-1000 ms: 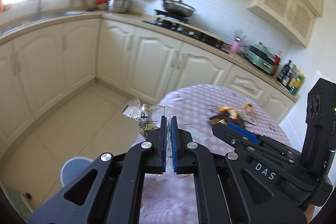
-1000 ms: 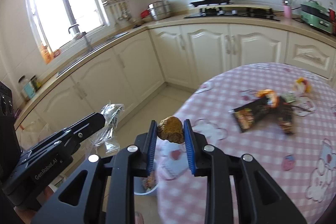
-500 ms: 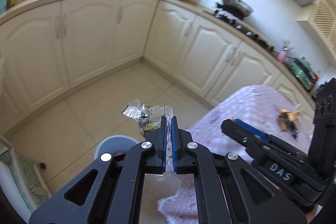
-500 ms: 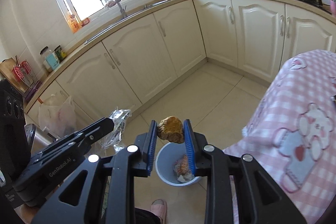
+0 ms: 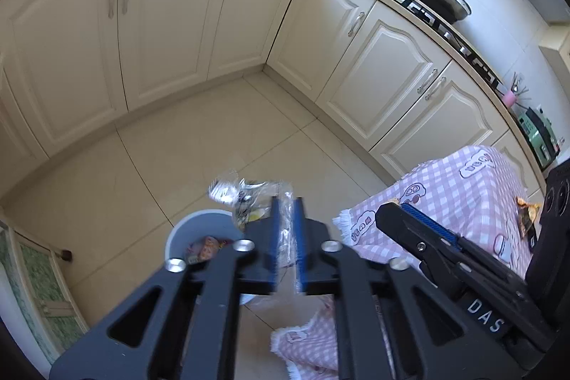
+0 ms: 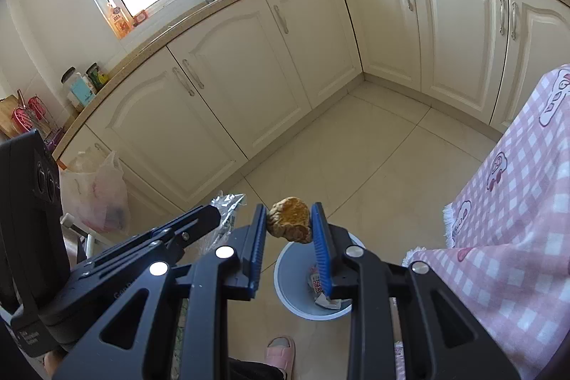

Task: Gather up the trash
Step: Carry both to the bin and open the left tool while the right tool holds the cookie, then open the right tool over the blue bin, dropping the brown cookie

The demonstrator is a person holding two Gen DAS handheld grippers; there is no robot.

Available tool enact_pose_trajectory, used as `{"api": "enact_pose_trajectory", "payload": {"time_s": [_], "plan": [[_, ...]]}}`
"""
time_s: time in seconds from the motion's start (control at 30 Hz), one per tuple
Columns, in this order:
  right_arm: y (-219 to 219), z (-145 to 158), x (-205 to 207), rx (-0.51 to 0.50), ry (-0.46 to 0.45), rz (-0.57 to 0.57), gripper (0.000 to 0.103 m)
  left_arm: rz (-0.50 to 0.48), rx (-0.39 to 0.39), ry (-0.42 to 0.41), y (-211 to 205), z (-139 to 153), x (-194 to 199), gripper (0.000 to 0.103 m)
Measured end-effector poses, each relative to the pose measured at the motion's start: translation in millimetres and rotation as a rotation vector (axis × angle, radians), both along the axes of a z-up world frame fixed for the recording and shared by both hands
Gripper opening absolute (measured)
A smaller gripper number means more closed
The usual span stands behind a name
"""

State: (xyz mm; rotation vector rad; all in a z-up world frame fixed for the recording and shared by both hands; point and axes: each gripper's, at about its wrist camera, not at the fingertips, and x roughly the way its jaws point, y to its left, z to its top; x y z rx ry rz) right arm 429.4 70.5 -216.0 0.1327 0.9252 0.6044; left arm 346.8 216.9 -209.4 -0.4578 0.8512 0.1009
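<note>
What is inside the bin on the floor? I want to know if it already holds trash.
The bin already holds some trash: a printed wrapper and crumpled scraps. The right gripper and its brown lump cover part of the inside, so the rest is hidden.

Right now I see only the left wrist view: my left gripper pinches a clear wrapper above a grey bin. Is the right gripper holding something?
Observer: Yes. The right gripper is shut on a brown crumpled lump.
Operator: Is it over the bin, like my clear wrapper?
Observer: It seems so. In the right wrist view the bin shows directly below the lump, between the fingers.
Operator: Is anything on the floor near the bin?
Observer: A pink slipper is on the near side of it, apart from the bin.
</note>
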Motion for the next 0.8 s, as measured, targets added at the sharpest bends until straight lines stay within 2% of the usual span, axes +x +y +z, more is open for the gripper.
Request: {"api": "enact_pose_trajectory", "payload": {"time_s": [0.07, 0.1, 0.33, 0.5, 0.8], "plan": [[1.4, -3.1, 3.2, -0.002, 0.004, -0.003, 0.025, 0.011, 0.005, 0.005, 1.2, -2.6, 0.7, 0.039], [2.3, -5.6, 5.3, -0.002, 0.009, -0.005, 0.025, 0.015, 0.009, 0.005, 0.8, -3.4, 0.0, 0.040], [4.7, -18.0, 10.6, -0.015, 0.033, -0.005, 0.025, 0.034, 0.030, 0.026, 4.3, -8.6, -3.3, 0.041], [15.7, -22.2, 10.9, -0.022, 0.042, 0.010, 0.025, 0.056, 0.084, 0.048, 8.3, -9.2, -8.6, 0.041], [40.6, -20.0, 14.4, -0.024, 0.006, 0.045, 0.027, 0.091, 0.118, 0.043, 20.5, 0.7, -18.9, 0.041]]}}
